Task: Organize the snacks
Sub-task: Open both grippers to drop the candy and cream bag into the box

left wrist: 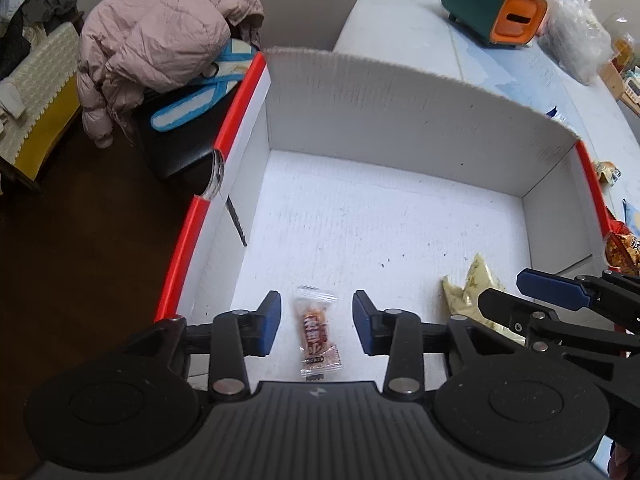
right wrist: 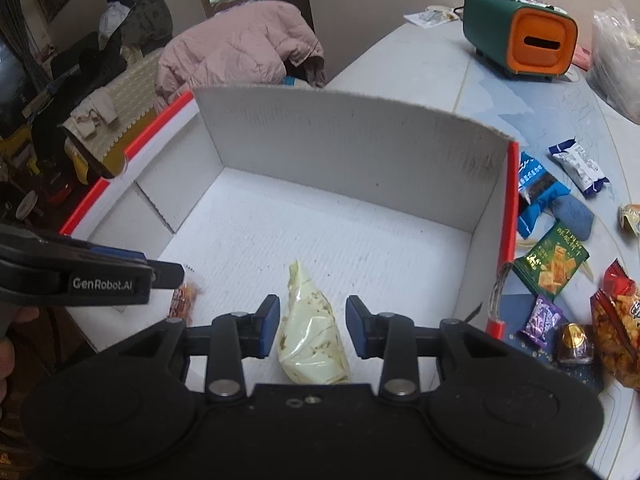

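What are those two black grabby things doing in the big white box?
A person is tidying snacks into the white box. The left tongs stand open around a small red wrapped snack on the box floor. The right tongs sit around a pale yellow packet, pads not touching it. More snacks, like the green packet, wait on the table.

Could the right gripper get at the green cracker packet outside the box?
Probably yes: the green cracker packet lies uncovered on the table, but the right gripper must first clear the box's red-edged wall.
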Tool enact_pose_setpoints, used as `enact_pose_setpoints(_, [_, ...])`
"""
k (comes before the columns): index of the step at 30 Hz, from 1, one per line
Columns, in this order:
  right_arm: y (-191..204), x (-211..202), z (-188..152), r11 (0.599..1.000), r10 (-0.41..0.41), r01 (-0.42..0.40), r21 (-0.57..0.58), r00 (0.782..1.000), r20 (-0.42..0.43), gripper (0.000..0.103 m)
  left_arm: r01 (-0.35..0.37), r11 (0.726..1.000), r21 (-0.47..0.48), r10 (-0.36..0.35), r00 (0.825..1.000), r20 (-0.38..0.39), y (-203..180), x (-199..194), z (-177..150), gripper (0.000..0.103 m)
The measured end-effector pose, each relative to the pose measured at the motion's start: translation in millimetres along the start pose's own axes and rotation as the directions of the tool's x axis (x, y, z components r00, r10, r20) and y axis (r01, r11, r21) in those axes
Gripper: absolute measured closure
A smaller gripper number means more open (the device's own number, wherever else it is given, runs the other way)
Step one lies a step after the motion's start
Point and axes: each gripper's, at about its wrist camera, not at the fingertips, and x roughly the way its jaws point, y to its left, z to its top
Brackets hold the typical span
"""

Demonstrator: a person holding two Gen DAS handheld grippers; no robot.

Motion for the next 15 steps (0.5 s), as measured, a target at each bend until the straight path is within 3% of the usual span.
enact_pose_setpoints(4, [0,-12,2,1.000,0.019,-0.020,0.007,0.999,0.035,0.064,0.017,1.000,0.007,-0.017,0.999,0.040,-4,-16,-2,0.047])
enact_pose_setpoints(10, [0,-37,2,0.999,0.050,-0.051,0.005,0.995,0.081,0.046,0.035,0.999,0.021,-0.037,0.994,0.103,-10,-43,-5,0.045])
enact_pose_setpoints(15, [-6,-64,-1,0.998,0.070,-0.070,-0.001,0.990,0.124,0.041,0.061,0.998,0.023,-0.064,0.985,0.163,-15,-70,-9,0.036])
